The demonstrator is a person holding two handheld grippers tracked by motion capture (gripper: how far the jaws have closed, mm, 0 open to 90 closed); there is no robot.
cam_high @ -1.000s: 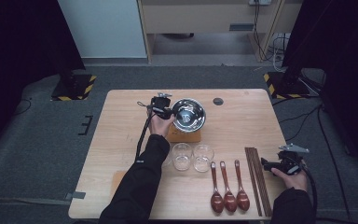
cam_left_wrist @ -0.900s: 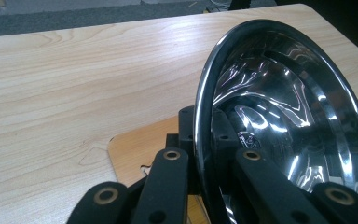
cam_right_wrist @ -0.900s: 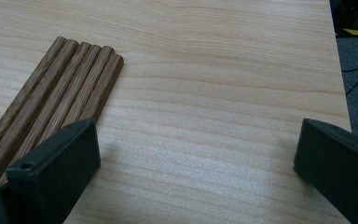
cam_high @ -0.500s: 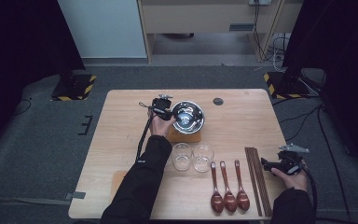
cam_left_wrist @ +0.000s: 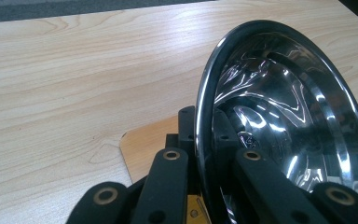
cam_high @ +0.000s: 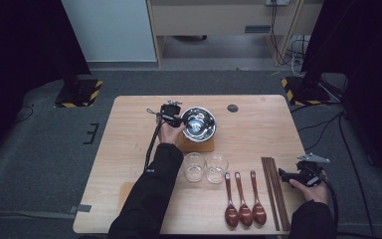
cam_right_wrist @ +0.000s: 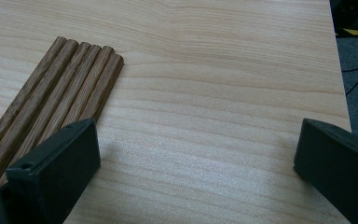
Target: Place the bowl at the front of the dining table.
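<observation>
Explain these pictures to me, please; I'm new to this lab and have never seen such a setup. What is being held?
A person sits at a wooden table with a hand-held gripper in each hand. One camera looks down from above; one rides on each gripper. The left gripper is shut on the rim of a shiny metal bowl, seen close in the left gripper view, above a wooden coaster. The right gripper is open and holds nothing, beside a row of chopsticks. Two glasses and three wooden spoons also lie there.

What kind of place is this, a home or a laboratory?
Most likely a laboratory or recording studio: the wooden table stands on grey carpet between black curtains, with hazard-striped stand bases and loose cables behind it.
</observation>
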